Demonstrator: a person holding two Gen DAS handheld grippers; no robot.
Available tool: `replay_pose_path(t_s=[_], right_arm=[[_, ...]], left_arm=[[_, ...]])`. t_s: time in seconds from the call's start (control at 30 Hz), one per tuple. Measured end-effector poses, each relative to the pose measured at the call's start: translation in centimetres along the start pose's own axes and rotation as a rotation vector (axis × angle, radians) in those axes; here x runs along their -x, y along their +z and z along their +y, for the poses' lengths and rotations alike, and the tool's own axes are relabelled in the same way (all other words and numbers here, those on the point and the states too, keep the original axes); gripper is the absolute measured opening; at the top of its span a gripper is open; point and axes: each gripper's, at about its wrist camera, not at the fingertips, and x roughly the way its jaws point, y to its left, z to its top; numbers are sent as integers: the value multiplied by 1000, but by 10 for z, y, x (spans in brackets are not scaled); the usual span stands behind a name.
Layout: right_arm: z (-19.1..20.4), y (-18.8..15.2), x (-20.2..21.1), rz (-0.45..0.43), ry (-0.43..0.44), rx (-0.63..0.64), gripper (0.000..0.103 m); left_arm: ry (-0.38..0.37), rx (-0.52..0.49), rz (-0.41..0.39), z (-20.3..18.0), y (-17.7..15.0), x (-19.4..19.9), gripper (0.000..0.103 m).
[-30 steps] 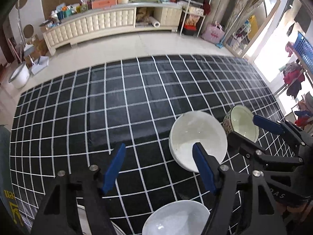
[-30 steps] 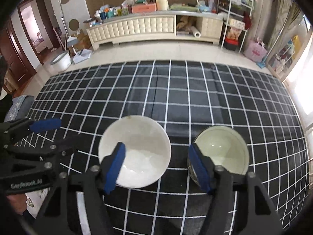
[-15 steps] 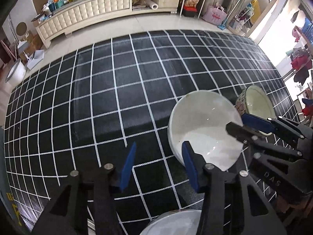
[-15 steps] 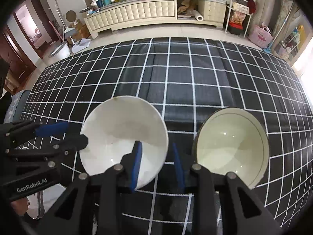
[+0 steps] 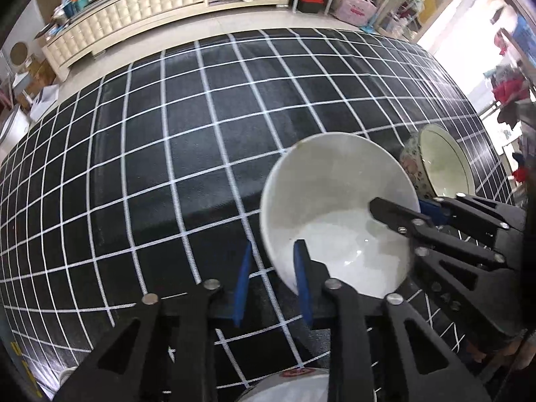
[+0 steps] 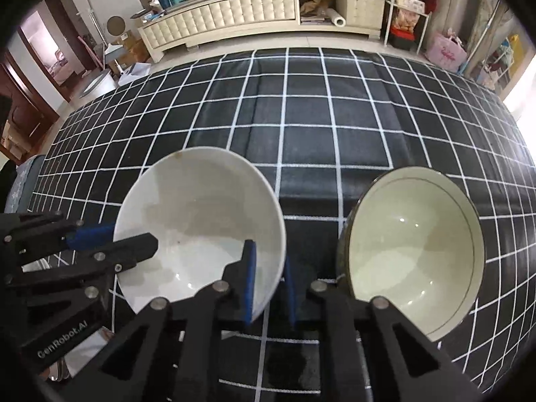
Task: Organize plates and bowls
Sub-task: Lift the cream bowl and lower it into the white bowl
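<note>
A plain white bowl (image 5: 335, 201) (image 6: 201, 207) sits on the black grid cloth. My left gripper (image 5: 272, 281) straddles its near-left rim, one blue pad inside and one outside, with the jaws closing onto the wall. My right gripper (image 6: 269, 284) straddles the bowl's right rim the same way, jaws also closing. Each gripper shows in the other's view: the right gripper (image 5: 402, 206) and the left gripper (image 6: 117, 236). A cream bowl with a patterned outside (image 5: 442, 164) (image 6: 412, 251) stands just right of the white one, untouched.
The black cloth with white grid lines (image 5: 167, 167) (image 6: 301, 117) stretches far ahead and to both sides. Another white dish (image 5: 291, 385) lies under my left gripper at the bottom edge. A cream cabinet (image 6: 234, 10) and cluttered shelves stand beyond the cloth.
Both grippers have come down onto the white bowl and their jaws have narrowed from wide apart to a tight hold on its rim. The bowls have stayed where they were.
</note>
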Motion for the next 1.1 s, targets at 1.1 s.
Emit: replay_pose_path(t_s=[1.1], right_arm=[[73, -38, 94, -110, 62, -5, 12]], left_arm=[[86, 51, -127, 1, -65, 105, 13]])
